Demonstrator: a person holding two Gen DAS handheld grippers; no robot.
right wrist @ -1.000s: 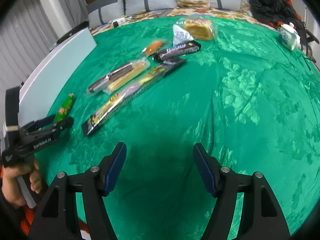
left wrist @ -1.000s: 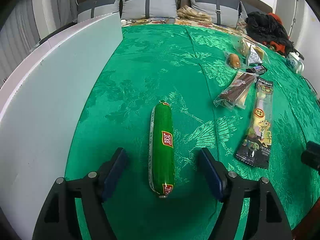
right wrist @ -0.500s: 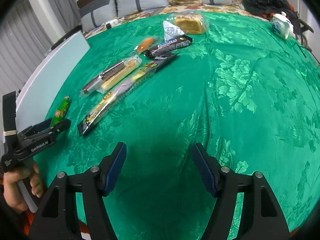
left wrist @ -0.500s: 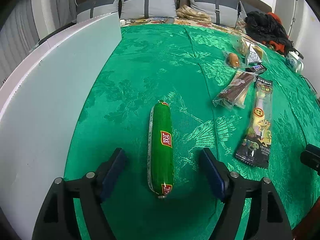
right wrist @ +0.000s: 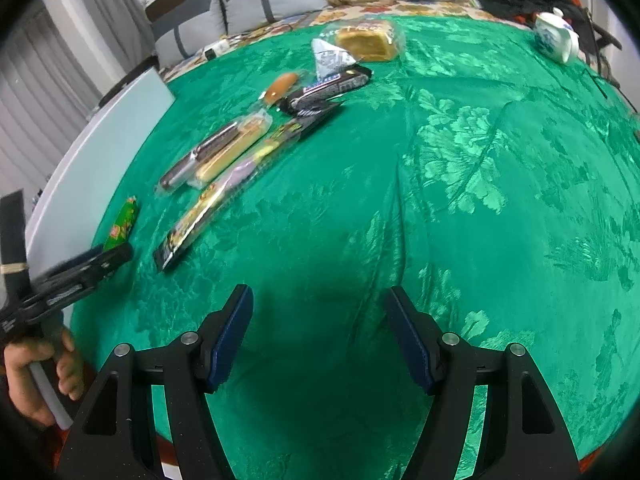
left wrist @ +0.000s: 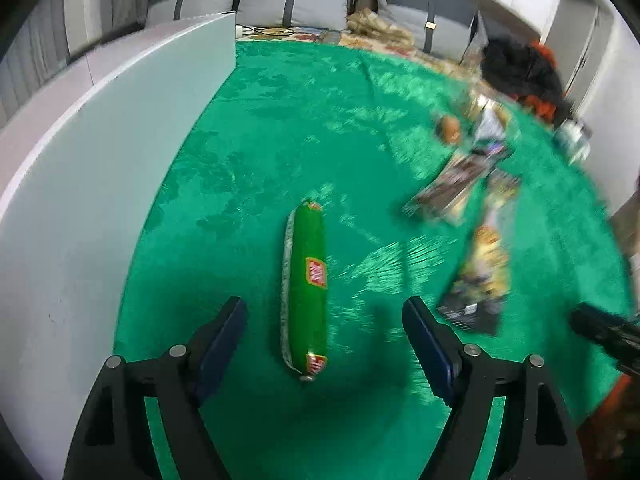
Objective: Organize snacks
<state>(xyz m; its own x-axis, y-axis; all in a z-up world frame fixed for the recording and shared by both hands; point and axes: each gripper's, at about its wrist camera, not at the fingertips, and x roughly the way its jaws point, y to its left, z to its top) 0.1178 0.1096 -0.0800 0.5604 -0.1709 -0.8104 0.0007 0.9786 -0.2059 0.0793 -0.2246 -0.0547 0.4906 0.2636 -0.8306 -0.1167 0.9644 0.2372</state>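
Note:
A green sausage stick point(left wrist: 306, 280) lies lengthwise on the green tablecloth. My left gripper point(left wrist: 324, 320) is open, its jaws on either side of the stick's near end without touching it. The stick also shows at the left in the right wrist view point(right wrist: 122, 224), just beyond the left gripper point(right wrist: 100, 258). My right gripper point(right wrist: 318, 312) is open and empty over bare cloth. Further off lie a long dark snack pack point(right wrist: 240, 180), a clear pack of biscuit sticks point(right wrist: 218, 152), a Snickers bar point(right wrist: 328, 88), a small orange sausage point(right wrist: 280, 86) and a wrapped cake point(right wrist: 366, 42).
A white board point(left wrist: 80, 184) stands along the left side of the table. A white and blue teapot point(right wrist: 556, 38) sits at the far right. Grey cushions point(left wrist: 296, 4) and dark clothes point(left wrist: 520, 72) lie beyond the table.
The left gripper has drawn back slightly and its view is now blurred by motion. The right gripper has swung so the snacks sit further left and lower in its view.

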